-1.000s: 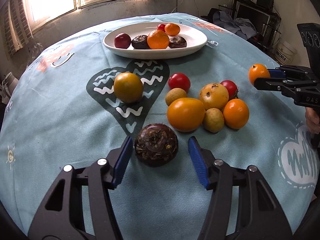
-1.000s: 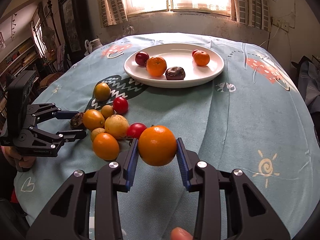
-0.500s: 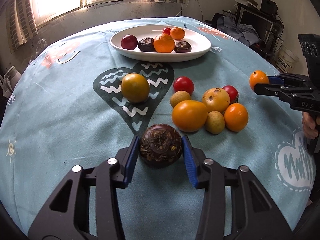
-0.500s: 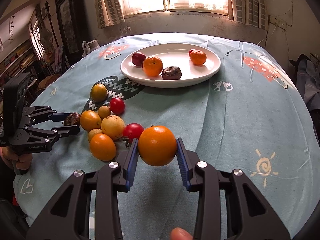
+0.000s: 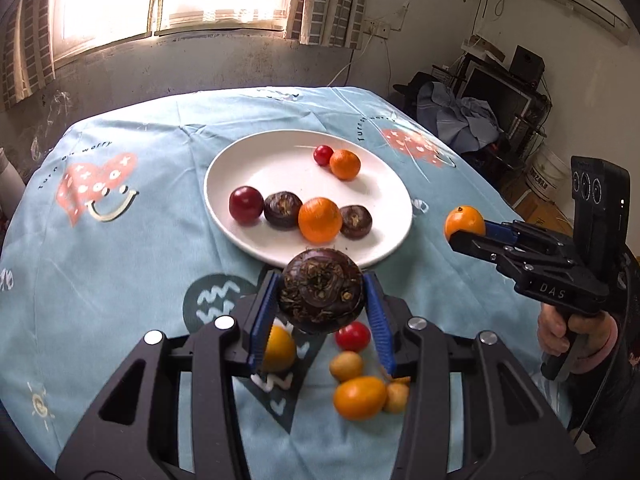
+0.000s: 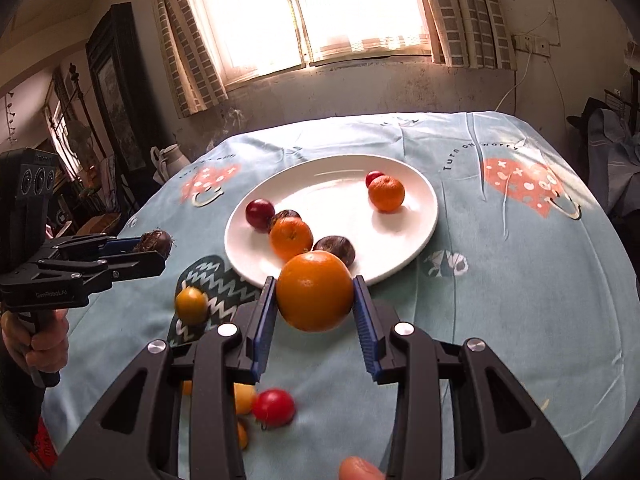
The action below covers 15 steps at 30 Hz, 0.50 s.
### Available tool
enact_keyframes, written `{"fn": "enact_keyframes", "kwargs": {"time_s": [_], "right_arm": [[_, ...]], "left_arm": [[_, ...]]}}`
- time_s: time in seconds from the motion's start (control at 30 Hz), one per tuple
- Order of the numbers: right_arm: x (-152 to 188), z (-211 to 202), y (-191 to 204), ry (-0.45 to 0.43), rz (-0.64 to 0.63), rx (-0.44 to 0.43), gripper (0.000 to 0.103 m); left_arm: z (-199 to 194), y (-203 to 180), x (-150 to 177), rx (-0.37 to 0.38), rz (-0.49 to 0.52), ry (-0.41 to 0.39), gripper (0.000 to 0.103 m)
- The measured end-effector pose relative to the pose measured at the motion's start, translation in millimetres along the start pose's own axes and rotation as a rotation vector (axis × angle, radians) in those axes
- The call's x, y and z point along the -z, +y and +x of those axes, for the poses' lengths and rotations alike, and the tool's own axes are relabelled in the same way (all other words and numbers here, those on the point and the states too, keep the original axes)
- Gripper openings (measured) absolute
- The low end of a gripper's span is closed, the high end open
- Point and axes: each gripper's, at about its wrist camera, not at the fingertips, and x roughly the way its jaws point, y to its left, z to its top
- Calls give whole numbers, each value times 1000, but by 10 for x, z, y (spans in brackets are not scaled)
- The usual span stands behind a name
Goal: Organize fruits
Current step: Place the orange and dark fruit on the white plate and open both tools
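Observation:
My left gripper (image 5: 322, 300) is shut on a dark brown water chestnut (image 5: 322, 290), held in the air just short of the white plate (image 5: 256, 152). My right gripper (image 6: 315, 296) is shut on an orange (image 6: 315, 291), also raised near the plate's (image 6: 416, 216) front rim. The plate carries two oranges, two dark chestnuts, a dark red plum (image 5: 246, 210) and a small red fruit. Loose fruit lies on the cloth below the grippers: a red tomato (image 5: 352, 336), a yellow-orange fruit (image 5: 359, 397), small tan ones. Each gripper shows in the other's view, the right gripper (image 5: 466, 228) and the left gripper (image 6: 154, 246).
A round table under a light blue printed cloth (image 5: 120, 264) fills both views. A yellow-green fruit (image 6: 192, 305) sits on the dark heart print. A person's hands (image 5: 568, 332) grip the handles. Cluttered shelves and a bucket stand beyond the table's right edge; a window wall lies behind.
The left gripper closed on the water chestnut and lifted it off the cloth toward the plate. The right gripper, still holding its orange, rose and moved closer to the plate.

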Motion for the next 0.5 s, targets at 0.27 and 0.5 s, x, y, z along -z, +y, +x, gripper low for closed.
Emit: {"fn": "enact_keyframes", "kwargs": {"time_s": [0.27, 0.5], "right_arm": [[-323, 723, -295, 27, 76, 56, 38], [-287, 401, -105, -39, 59, 47, 85]], "left_arm": [[857, 7, -516, -96, 31, 42, 44], [445, 119, -492, -149, -58, -40, 95]]}}
